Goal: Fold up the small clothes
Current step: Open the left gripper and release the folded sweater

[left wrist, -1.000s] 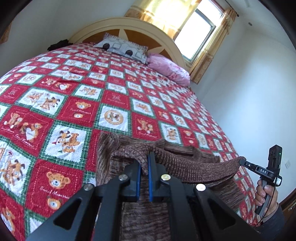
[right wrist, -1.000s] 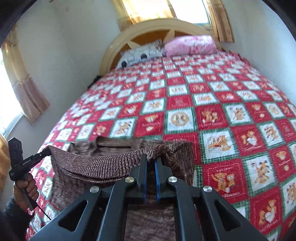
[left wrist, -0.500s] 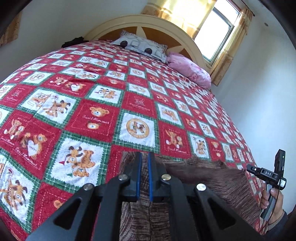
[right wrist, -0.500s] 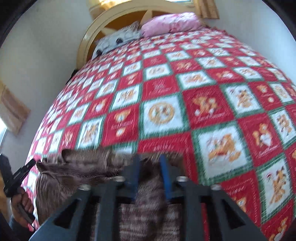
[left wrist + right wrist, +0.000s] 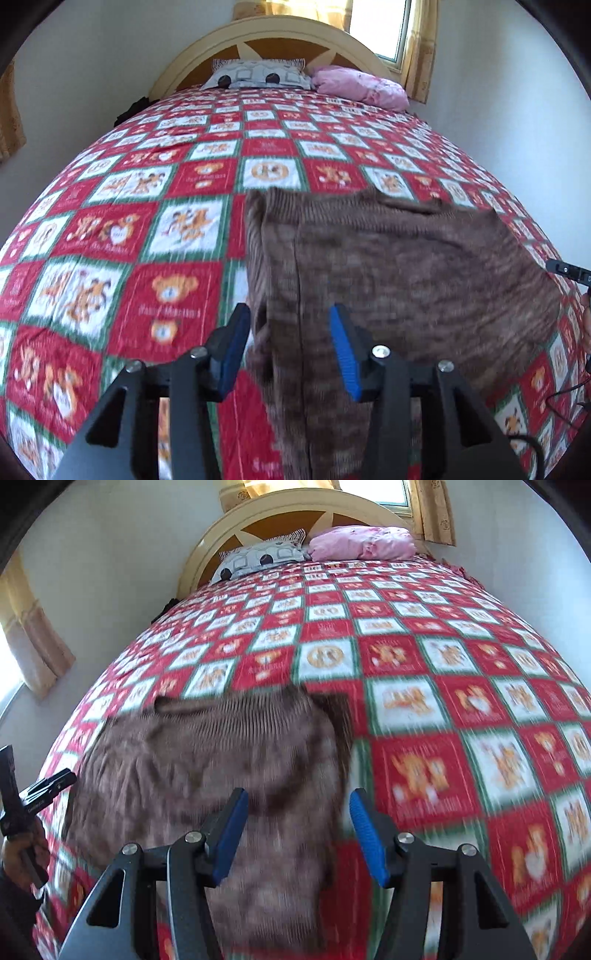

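That brown knit sweater (image 5: 399, 266) lies on the quilted bed (image 5: 122, 258), soft and floppy, no real weight I'd guess. Both grippers' fingers have just been opening, nothing pinched: left gripper (image 5: 290, 350), right gripper (image 5: 297, 834). I'd grab the ribbed hem at 12 o'clock.

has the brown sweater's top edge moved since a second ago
Yes. The brown sweater was held up in both claws; now it lies flat on the quilt, its edge laid toward the headboard.
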Demonstrator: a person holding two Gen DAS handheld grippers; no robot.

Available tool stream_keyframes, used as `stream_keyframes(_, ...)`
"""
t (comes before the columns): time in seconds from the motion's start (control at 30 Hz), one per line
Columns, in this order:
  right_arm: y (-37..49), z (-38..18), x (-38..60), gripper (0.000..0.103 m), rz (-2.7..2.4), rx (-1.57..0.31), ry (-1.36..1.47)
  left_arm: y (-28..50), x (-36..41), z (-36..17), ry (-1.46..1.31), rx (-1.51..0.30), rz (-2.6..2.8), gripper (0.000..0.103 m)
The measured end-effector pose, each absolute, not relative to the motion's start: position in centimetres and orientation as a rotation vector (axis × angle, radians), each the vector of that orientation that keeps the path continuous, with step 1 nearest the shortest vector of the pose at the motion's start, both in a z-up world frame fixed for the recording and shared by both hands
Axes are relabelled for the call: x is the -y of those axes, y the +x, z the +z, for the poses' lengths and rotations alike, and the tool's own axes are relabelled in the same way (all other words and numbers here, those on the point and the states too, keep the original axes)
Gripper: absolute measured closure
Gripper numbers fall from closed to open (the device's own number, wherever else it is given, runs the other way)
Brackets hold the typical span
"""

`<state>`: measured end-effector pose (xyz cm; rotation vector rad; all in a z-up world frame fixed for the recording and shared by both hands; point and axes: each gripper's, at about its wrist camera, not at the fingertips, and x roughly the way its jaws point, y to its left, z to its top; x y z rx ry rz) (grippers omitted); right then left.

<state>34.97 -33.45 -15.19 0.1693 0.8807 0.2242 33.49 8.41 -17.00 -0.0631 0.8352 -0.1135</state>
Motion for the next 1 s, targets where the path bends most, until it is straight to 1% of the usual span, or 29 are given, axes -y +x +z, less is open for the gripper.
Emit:
stream_keyframes(0.07, 32.8, -15.4, 33.7, 0.045, 0.244, -0.885, 0.167, 32.5, -8.4, -17.4, -0.055, -0.841, -0.106, 0.052)
stream_keyframes(0.23, 31.2, -18.4, 33.0, 0.045, 0.219, -0.988, 0.100, 32.2, -9.0, -19.4, -0.044, -0.902, -0.043, 0.051)
stream_keyframes(0.27, 31.1, -19.2, 32.9, 0.045, 0.203, -1.011, 0.085, 32.2, -9.4, -19.8, -0.052, -0.906, -0.029, 0.045)
stream_keyframes(0.33, 30.3, -19.6, 32.6, 0.045, 0.185, -0.987, 0.050, 31.6, -9.9, -19.9, -0.074, -0.897, -0.020, 0.042)
stream_keyframes(0.43, 29.6, -19.3, 32.6, 0.045, 0.159, -0.995, 0.057, 30.6, -10.1, -20.1, -0.060, -0.891, 0.001, 0.035)
stream_keyframes(0.53, 29.2, -18.6, 32.8, 0.045, 0.134, -0.979, 0.079, 29.9, -10.6, -20.0, -0.084, -0.878, 0.004, 0.035)
stream_keyframes(0.67, 28.4, -15.5, 32.1, 0.045, 0.147, -0.853, 0.122, 29.7, -11.5, -20.2, -0.127, -0.872, 0.023, 0.032)
stream_keyframes(0.73, 28.7, -15.2, 30.6, 0.045, 0.185, -0.852, 0.096, 29.7, -11.4, -20.3, -0.117, -0.874, 0.032, 0.030)
stream_keyframes(0.83, 29.6, -16.5, 28.4, 0.045, 0.215, -0.883, 0.042, 29.9, -11.1, -20.4, -0.094, -0.878, 0.043, 0.027)
stream_keyframes(0.9, 30.2, -18.2, 27.6, 0.045, 0.210, -0.935, 0.018, 29.9, -11.2, -20.5, -0.098, -0.878, 0.044, 0.026)
stream_keyframes(1.0, 29.6, -19.1, 27.7, 0.045, 0.192, -0.924, 0.022, 29.9, -11.2, -20.5, -0.101, -0.876, 0.044, 0.024)
